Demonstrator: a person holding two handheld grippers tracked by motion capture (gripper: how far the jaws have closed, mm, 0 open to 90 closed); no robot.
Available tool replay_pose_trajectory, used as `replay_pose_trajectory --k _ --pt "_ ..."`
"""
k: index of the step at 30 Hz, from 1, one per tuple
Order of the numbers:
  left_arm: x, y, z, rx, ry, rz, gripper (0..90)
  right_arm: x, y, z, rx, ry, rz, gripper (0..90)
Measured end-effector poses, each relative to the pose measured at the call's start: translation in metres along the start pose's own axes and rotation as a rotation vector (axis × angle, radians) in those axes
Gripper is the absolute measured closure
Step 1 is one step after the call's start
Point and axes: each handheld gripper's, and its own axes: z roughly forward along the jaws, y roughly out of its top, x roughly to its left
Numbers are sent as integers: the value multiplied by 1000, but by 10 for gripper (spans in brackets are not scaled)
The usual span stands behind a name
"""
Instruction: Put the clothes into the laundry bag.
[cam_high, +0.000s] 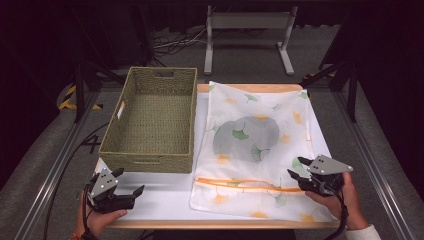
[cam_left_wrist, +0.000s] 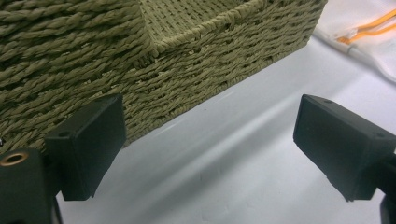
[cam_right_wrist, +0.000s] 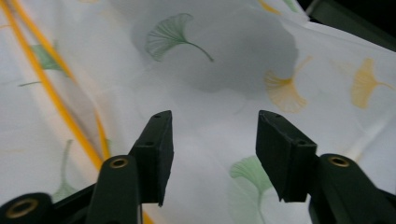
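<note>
A grey shape was blurred inside the mesh bag; the basket was seen empty; both grippers' fingers were spread.

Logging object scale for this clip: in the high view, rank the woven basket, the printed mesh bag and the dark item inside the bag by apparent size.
1. printed mesh bag, largest
2. woven basket, somewhat smaller
3. dark item inside the bag, clearly smallest

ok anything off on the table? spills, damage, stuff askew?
Nothing stands out. The woven basket sits upright and empty, the leaf-print mesh bag lies flat with a grey item inside. Left gripper and right gripper are open, holding nothing.
</note>
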Motion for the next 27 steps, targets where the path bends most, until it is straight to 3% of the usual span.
replay_pose_trajectory --k 8,11,14,18,27 --pt "7 -7 2 -5 0 -30 98 -18 -22 2 -19 -63 65 301" --pt "10 -9 2 -12 -10 -58 95 -24 -33 1 -52 -55 103 252" --pt "10 -9 2 -18 -16 -59 86 -28 -44 1 -68 -66 139 223" --pt "11 -10 4 -11 -17 -54 74 -29 -56 3 -56 -88 140 197" --pt "14 -14 1 -17 11 -71 72 -25 -69 10 -31 -74 148 181"
